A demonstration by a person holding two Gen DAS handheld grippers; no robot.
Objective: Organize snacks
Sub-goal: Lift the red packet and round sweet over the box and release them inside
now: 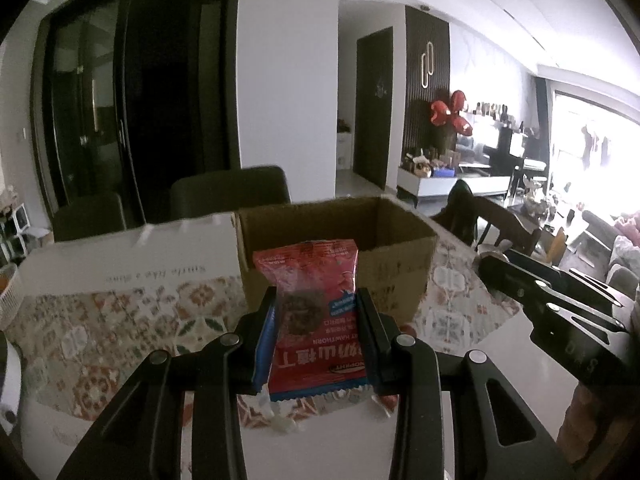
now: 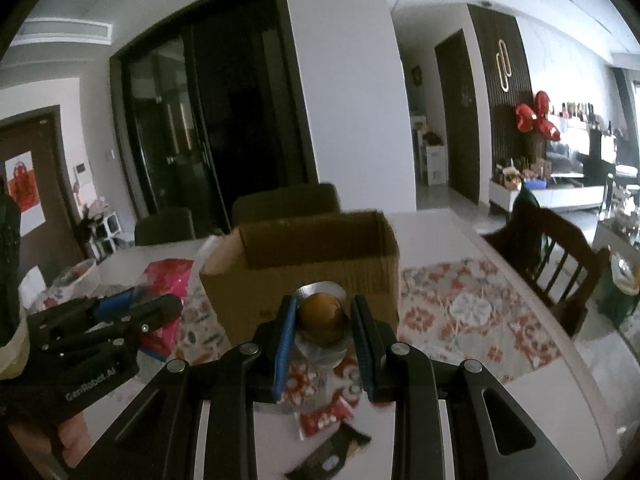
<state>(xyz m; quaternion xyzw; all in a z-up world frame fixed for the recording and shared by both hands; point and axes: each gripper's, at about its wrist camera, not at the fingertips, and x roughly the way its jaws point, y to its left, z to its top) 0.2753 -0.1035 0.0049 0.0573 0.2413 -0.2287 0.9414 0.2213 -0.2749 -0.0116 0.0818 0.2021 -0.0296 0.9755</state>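
My left gripper [image 1: 316, 304] is shut on a red hawthorn snack packet [image 1: 316, 320] and holds it upright above the table, just in front of the open cardboard box [image 1: 340, 240]. My right gripper [image 2: 324, 312] is shut on a clear-wrapped round brown snack [image 2: 323, 316], also held above the table in front of the same box [image 2: 312, 256]. In the right wrist view the left gripper [image 2: 120, 316] shows at the left with its red packet [image 2: 168, 280]. In the left wrist view the right gripper [image 1: 552, 292] shows at the right.
A patterned runner [image 1: 100, 340] covers the white table [image 1: 500, 352]. A small red packet [image 2: 326, 416] and a dark packet [image 2: 332, 452] lie on the table below my right gripper. Dark chairs [image 1: 230, 192] stand behind the table, a wooden chair [image 2: 560, 256] at the right.
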